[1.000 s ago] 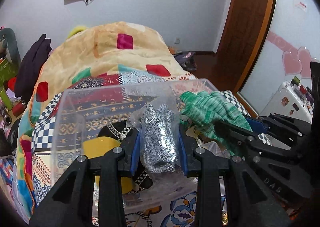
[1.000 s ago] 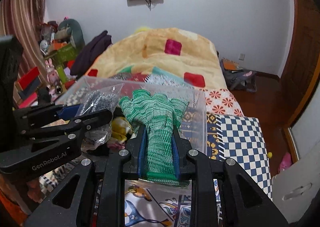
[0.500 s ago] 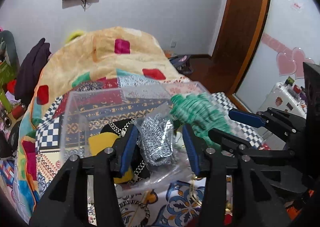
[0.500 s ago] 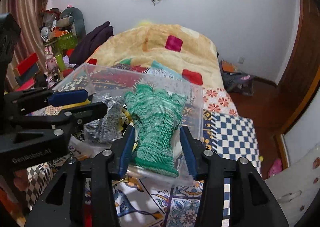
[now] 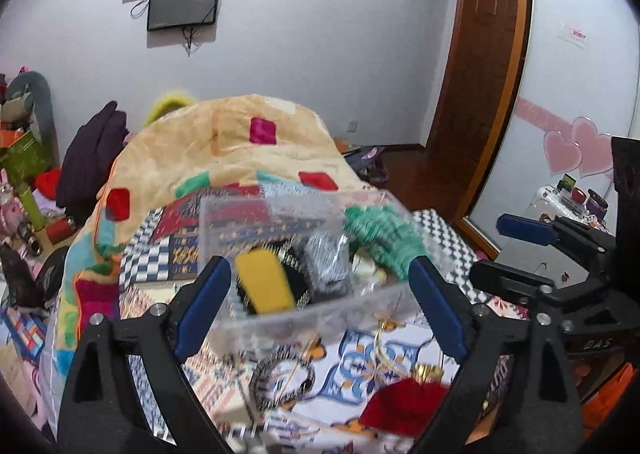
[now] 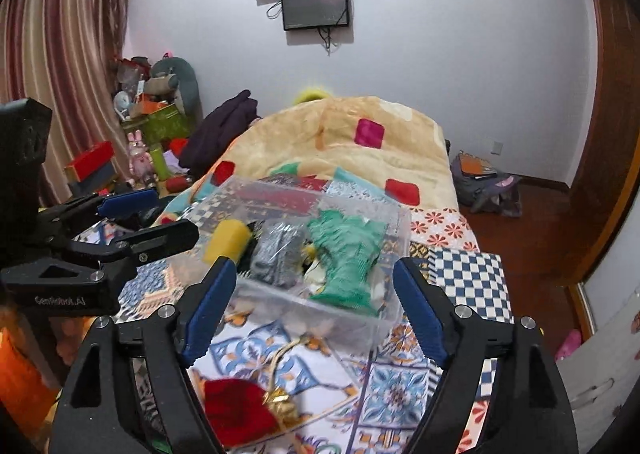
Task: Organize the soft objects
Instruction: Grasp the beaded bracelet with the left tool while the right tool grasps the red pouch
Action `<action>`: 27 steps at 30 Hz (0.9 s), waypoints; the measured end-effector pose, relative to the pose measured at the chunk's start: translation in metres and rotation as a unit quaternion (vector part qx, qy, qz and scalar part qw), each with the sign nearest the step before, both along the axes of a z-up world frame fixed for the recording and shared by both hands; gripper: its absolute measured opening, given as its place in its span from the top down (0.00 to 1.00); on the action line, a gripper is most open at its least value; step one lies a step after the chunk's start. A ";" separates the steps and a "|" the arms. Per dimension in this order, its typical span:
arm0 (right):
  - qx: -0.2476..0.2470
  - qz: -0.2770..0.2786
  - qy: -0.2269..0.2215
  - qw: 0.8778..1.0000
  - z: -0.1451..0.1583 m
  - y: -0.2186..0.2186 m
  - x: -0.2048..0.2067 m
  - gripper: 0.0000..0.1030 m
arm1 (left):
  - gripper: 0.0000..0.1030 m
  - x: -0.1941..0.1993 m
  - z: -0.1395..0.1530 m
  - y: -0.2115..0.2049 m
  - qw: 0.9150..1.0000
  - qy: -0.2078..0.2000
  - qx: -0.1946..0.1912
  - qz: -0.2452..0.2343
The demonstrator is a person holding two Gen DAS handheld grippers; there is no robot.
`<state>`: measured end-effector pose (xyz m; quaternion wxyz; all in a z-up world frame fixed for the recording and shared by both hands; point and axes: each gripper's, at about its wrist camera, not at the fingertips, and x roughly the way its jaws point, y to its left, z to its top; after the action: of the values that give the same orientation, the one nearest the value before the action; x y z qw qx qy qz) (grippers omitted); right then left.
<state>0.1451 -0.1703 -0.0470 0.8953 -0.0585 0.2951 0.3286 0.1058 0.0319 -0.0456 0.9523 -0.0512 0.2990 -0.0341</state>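
Observation:
A clear plastic box point(image 5: 320, 314) point(image 6: 384, 318) stands on the patterned bed cover. In it lie a green knit glove point(image 5: 384, 234) point(image 6: 348, 250), a grey speckled item in a clear bag point(image 5: 328, 262) point(image 6: 280, 254) and a yellow soft item point(image 5: 264, 282) point(image 6: 228, 242). My left gripper point(image 5: 320, 306) is open and empty, back from the box's near side. My right gripper point(image 6: 316, 306) is open and empty, also short of the box. A red soft item point(image 5: 404, 410) point(image 6: 236, 410) with a gold tassel lies on the cover in front of the box.
A folded yellow blanket point(image 6: 340, 149) with coloured squares lies behind the box. A dark garment point(image 6: 224, 125) and cluttered toys and boxes point(image 6: 152, 121) are at the left. A wooden door point(image 5: 480, 73) and floor with bags point(image 6: 488, 181) are at the right.
Both grippers opened wide, let go of the bagged grey item and the green glove into the box, and drew back and upward.

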 end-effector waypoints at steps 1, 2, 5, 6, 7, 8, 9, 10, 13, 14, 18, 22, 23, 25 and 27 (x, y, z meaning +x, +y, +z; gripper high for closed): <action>-0.005 0.003 0.002 1.000 -0.003 0.001 -0.003 0.23 | 0.11 -0.003 -0.004 0.002 1.000 0.007 -0.001 0.001; -0.009 0.006 0.006 1.000 -0.006 0.002 -0.006 0.23 | 0.11 -0.006 -0.009 0.003 1.000 0.014 -0.001 0.001; -0.023 0.021 0.028 0.999 -0.022 0.007 -0.015 0.23 | 0.11 -0.011 -0.023 0.004 0.999 0.035 0.008 0.004; -0.027 0.026 0.037 0.999 -0.028 0.009 -0.015 0.23 | 0.11 -0.012 -0.029 0.006 0.999 0.043 0.012 0.006; -0.030 0.029 0.044 0.998 -0.032 0.010 -0.017 0.23 | 0.11 -0.013 -0.035 0.006 0.999 0.052 0.015 0.008; -0.034 0.033 0.052 0.998 -0.038 0.012 -0.019 0.23 | 0.11 -0.014 -0.042 0.007 0.998 0.062 0.014 0.010; -0.040 0.038 0.063 0.996 -0.046 0.015 -0.020 0.23 | 0.11 -0.015 -0.048 0.008 0.998 0.068 0.013 0.011; -0.043 0.042 0.072 0.996 -0.051 0.016 -0.021 0.23 | 0.11 -0.016 -0.056 0.009 0.997 0.078 0.011 0.014; -0.057 0.062 0.110 0.990 -0.075 0.026 -0.022 0.23 | 0.11 -0.018 -0.077 0.010 0.994 0.101 0.016 0.023; -0.062 0.065 0.118 0.989 -0.080 0.028 -0.023 0.23 | 0.11 -0.018 -0.084 0.010 0.993 0.108 0.022 0.027; -0.091 0.078 0.144 0.982 -0.105 0.036 -0.025 0.23 | 0.11 -0.017 -0.100 0.011 0.991 0.125 0.036 0.034; -0.097 0.086 0.156 0.979 -0.115 0.040 -0.025 0.42 | 0.15 -0.012 -0.110 0.016 0.989 0.135 0.044 0.041; -0.099 0.088 0.159 0.978 -0.116 0.041 -0.024 0.47 | 0.20 -0.011 -0.111 0.018 0.989 0.138 0.041 0.041; -0.101 0.085 0.150 0.980 -0.116 0.042 -0.025 0.54 | 0.24 -0.009 -0.114 0.022 0.989 0.138 0.033 0.043; -0.104 0.079 0.142 0.981 -0.115 0.041 -0.025 0.71 | 0.32 -0.008 -0.113 0.023 0.989 0.136 0.029 0.042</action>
<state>0.1205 -0.1289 -0.1620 0.8042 -0.1275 0.4466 0.3708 0.0979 0.0547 -0.1588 0.9045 -0.0401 0.4240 0.0221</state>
